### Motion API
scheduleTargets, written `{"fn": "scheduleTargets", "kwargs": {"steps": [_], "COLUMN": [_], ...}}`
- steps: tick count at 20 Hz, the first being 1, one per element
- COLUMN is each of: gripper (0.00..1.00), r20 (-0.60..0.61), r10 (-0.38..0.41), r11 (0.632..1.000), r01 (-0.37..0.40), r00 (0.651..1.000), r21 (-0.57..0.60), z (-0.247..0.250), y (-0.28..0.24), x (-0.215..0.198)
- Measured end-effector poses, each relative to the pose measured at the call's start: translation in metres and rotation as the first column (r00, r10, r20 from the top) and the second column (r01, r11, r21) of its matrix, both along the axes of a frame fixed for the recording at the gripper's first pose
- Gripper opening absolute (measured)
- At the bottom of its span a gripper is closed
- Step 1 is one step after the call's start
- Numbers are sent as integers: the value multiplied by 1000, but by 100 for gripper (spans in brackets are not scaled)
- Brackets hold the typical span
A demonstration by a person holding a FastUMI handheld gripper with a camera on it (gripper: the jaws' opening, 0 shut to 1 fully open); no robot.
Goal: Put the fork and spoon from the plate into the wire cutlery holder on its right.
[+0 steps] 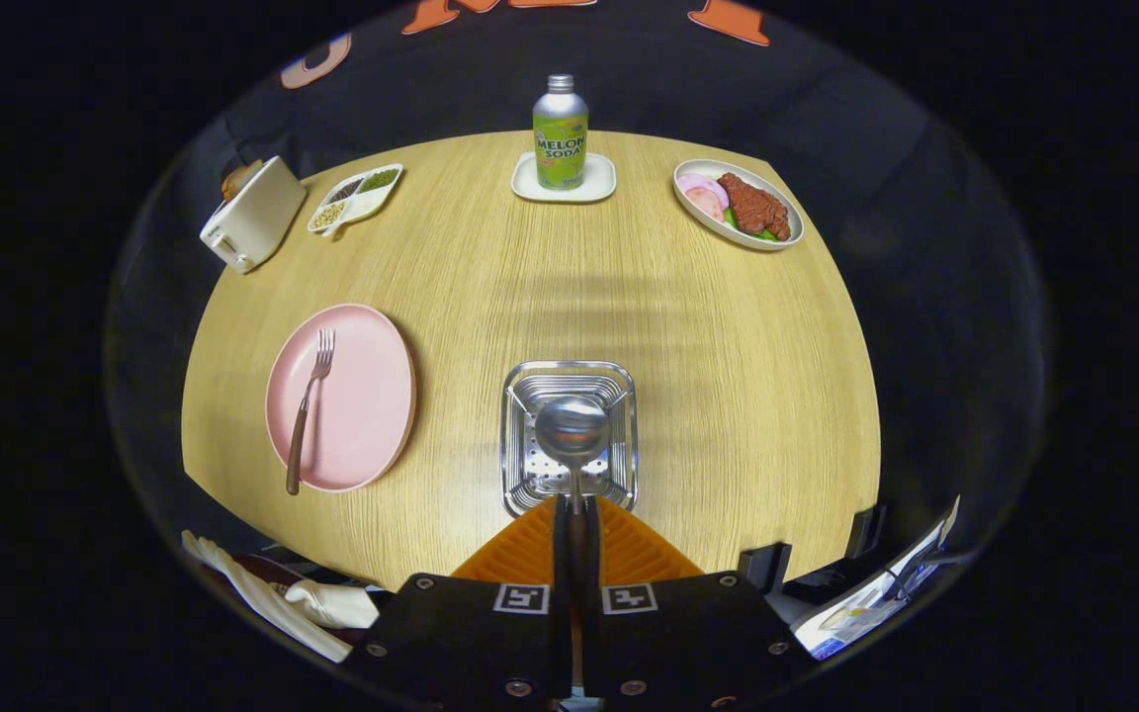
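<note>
The gripper [570, 514] has its 2 ribbed fingers [520, 554] pressed together on the dark handle of the spoon [571, 431], whose shiny rounded bowl sits over the mouth of the wire cutlery holder [515, 435] (a square, bright metal basket with a perforated floor) just ahead. To the holder's left, a round matte pink plate [362, 396] carries the fork [308, 400], wooden handle toward the near edge, tines pointing away. All rest on a pale wood-grain table [728, 376]. Beyond stand a drink can [561, 133] on a small white tray [599, 181], a dish of food [743, 205], and a toaster [253, 215].
</note>
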State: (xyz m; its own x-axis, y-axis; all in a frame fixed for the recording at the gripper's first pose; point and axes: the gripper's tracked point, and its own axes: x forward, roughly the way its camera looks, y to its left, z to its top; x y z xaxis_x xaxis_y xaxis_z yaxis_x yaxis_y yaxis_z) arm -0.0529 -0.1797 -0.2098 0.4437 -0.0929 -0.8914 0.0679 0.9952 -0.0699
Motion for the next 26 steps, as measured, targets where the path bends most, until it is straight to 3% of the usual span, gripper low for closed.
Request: {"fn": "scheduleTargets", "kwargs": {"steps": [15, 23, 26], "gripper": [5, 19, 36], "r20": [-150, -14, 91], "r10": [19, -5, -2], "r11": [1000, 1000, 1000], "r01": [-21, 5, 0], "r00": [989, 1000, 996], "r21": [-15, -2, 20], "z": [-32, 1, 27], "y": [-1, 7, 19], "x": [21, 27, 32]}}
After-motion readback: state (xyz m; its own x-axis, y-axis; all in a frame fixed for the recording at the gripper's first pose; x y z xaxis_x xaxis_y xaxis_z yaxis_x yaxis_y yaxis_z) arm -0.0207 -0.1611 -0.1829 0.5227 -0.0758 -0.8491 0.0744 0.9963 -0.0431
